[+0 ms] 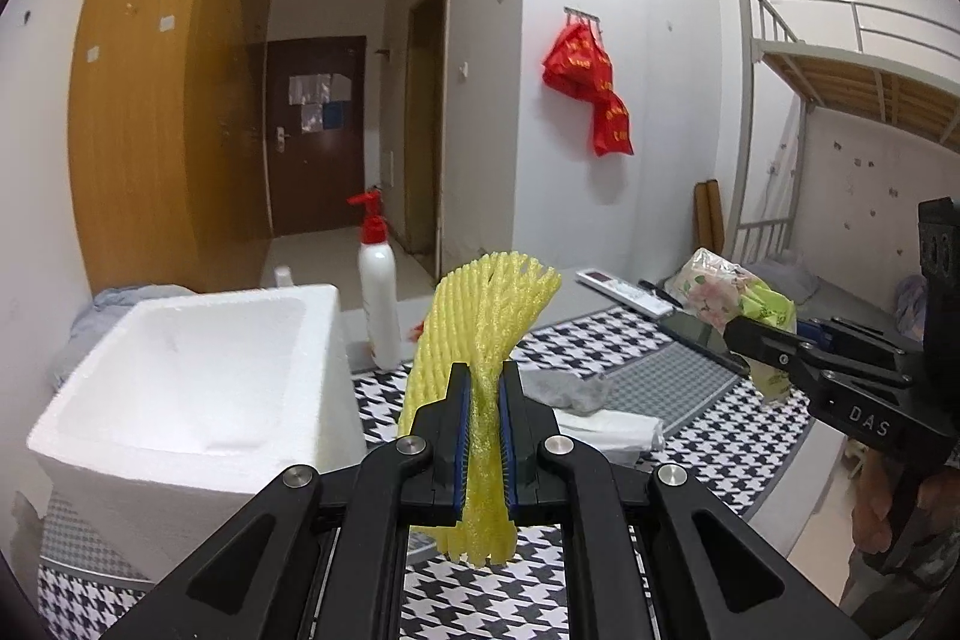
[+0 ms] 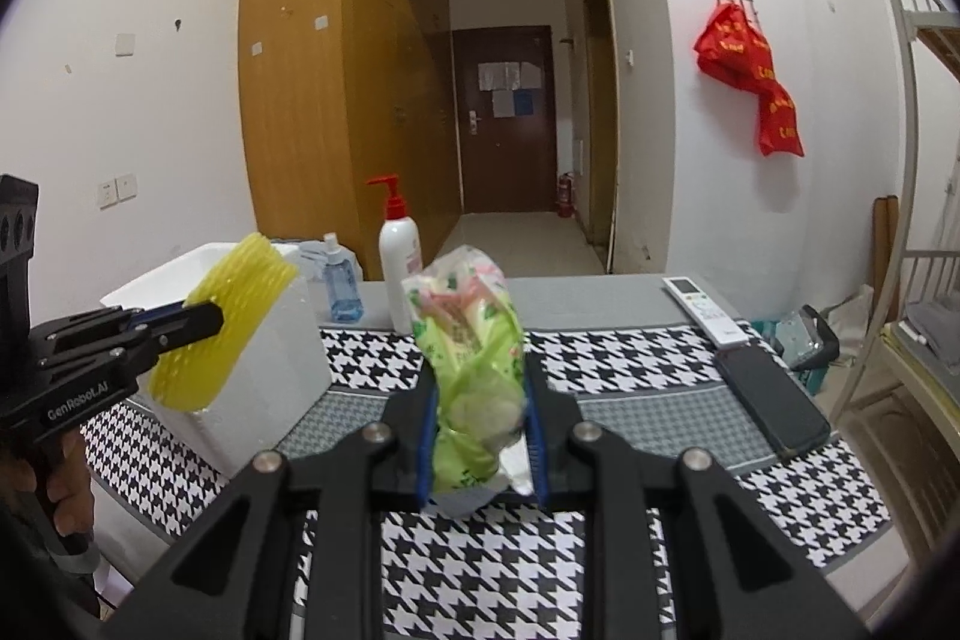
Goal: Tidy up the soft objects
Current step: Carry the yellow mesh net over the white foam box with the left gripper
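Observation:
My left gripper (image 1: 483, 388) is shut on a yellow foam net sleeve (image 1: 480, 316) and holds it above the table, just right of a white foam box (image 1: 180, 376). In the right wrist view the left gripper (image 2: 207, 319) and the sleeve (image 2: 222, 322) hang in front of the box (image 2: 270, 364). My right gripper (image 2: 480, 388) is shut on a green and pink plastic packet (image 2: 474, 334), held above the houndstooth cloth (image 2: 480, 568). In the left wrist view the right gripper (image 1: 735, 331) holds the packet (image 1: 738, 298) at the right.
A grey sock (image 1: 570, 391) and a white folded cloth (image 1: 606, 430) lie on the table. A white pump bottle (image 2: 399, 268) and a blue bottle (image 2: 342, 289) stand behind the box. A remote (image 2: 708, 310) and a phone (image 2: 774, 400) lie at the right.

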Tool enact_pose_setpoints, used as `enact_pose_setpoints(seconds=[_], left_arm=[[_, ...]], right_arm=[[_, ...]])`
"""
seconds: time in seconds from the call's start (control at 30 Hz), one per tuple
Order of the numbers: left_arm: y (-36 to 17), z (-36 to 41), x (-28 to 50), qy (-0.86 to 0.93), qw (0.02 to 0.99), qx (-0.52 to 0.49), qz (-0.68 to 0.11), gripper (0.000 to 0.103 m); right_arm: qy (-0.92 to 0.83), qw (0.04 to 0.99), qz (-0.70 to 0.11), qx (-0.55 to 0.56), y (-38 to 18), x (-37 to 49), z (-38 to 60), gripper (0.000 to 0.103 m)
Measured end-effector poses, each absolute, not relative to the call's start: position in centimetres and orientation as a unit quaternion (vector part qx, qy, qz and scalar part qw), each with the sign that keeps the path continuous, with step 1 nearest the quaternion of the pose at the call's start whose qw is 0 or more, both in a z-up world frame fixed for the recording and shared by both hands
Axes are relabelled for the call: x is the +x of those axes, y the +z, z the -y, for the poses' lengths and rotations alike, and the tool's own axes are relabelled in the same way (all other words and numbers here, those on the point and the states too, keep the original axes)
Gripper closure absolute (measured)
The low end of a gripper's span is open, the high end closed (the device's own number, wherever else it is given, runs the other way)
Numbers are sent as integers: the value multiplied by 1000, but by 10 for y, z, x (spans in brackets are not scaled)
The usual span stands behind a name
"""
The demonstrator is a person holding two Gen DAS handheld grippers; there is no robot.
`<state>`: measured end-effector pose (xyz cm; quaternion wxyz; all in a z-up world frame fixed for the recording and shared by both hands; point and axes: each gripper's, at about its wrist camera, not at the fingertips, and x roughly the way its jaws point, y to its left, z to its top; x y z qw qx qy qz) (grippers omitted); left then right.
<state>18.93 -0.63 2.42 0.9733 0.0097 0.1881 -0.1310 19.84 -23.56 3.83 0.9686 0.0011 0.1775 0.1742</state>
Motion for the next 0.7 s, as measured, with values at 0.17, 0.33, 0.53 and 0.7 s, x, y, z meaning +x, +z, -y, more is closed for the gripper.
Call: enact_pose_setpoints(seconds=[0.17,0.33,0.53,0.7], left_arm=[[33,0,182,-119,979,8,-167,94],[42,-9,176,-100,983,4,-151,94],[41,-22,171,-77,986,-4,-146,94],[45,-38,169,-54,988,-16,-145,94]], right_arm=[[188,968,-166,-9,48,196,225,75],[203,967,-154,-9,58,197,217,75],[234,961,-147,5,63,203,205,75],[263,955,-140,2,67,203,192,75]])
